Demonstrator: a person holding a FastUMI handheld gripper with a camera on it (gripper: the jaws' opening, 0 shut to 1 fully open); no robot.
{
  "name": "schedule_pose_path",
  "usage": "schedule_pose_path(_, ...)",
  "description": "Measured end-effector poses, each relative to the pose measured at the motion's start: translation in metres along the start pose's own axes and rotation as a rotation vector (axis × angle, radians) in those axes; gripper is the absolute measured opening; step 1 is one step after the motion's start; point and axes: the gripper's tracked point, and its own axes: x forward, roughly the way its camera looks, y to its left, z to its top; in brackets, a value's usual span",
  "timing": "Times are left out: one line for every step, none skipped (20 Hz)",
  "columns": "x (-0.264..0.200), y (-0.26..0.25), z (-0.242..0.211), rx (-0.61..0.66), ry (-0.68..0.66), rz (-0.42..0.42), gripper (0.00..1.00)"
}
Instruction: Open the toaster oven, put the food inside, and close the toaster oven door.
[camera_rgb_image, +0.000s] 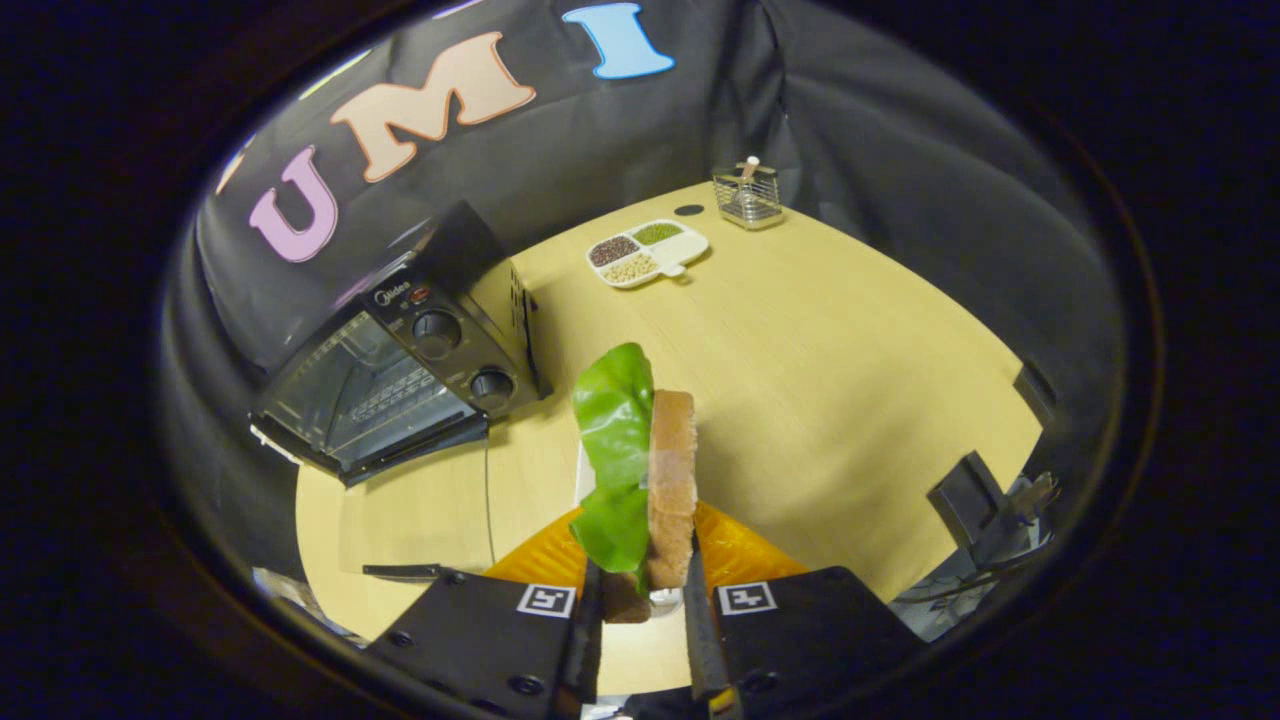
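- The gripper (645, 590) is clenched on a sandwich (640, 470), a bread slice with a green lettuce leaf against its side, one finger on each face.
- The sandwich stands on edge above the worktop (800, 340), its long axis running forward from the fingers.
- The toaster oven (400, 360) sits near the worktop's far left edge, door closed, knobs beside the glass.
- A divided dish of grains (647, 254) and a wire basket (748, 195) sit by the far edge.

Your gripper (645, 590) pinches the sandwich (640, 470); bare table (800, 360) lies at twelve, and the toaster oven (400, 370) at ten seems open.
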Motion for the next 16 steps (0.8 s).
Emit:
schedule_pose_path(-0.002, 0.0, -0.001, 0.006, 0.006, 0.007, 0.36)
schedule_pose_path(-0.004, -0.001, -0.002, 0.015, 0.006, 0.009, 0.35)
schedule_pose_path(-0.008, -0.004, -0.002, 0.022, 0.004, 0.007, 0.35)
schedule_pose_path(-0.014, -0.005, -0.002, 0.034, -0.006, 0.006, 0.35)
schedule_pose_path(-0.02, -0.006, 0.0, 0.05, -0.025, 0.007, 0.35)
schedule_pose_path(-0.028, -0.005, 0.003, 0.073, -0.046, 0.01, 0.35)
schedule_pose_path(-0.035, -0.004, 0.006, 0.101, -0.07, 0.017, 0.35)
schedule_pose_path(-0.043, -0.002, 0.008, 0.136, -0.091, 0.028, 0.35)
schedule_pose_path(-0.049, 0.002, 0.01, 0.179, -0.11, 0.042, 0.35)
schedule_pose_path(-0.054, 0.006, 0.011, 0.223, -0.125, 0.058, 0.35)
schedule_pose_path(-0.059, 0.011, 0.01, 0.265, -0.142, 0.074, 0.35)
schedule_pose_path(-0.062, 0.017, 0.01, 0.307, -0.156, 0.086, 0.35)
schedule_pose_path(-0.064, 0.024, 0.007, 0.349, -0.166, 0.099, 0.35)
schedule_pose_path(-0.064, 0.032, 0.004, 0.387, -0.172, 0.113, 0.35)
schedule_pose_path(-0.065, 0.043, 0.0, 0.421, -0.172, 0.127, 0.35)
schedule_pose_path(-0.063, 0.054, -0.004, 0.45, -0.171, 0.141, 0.35)
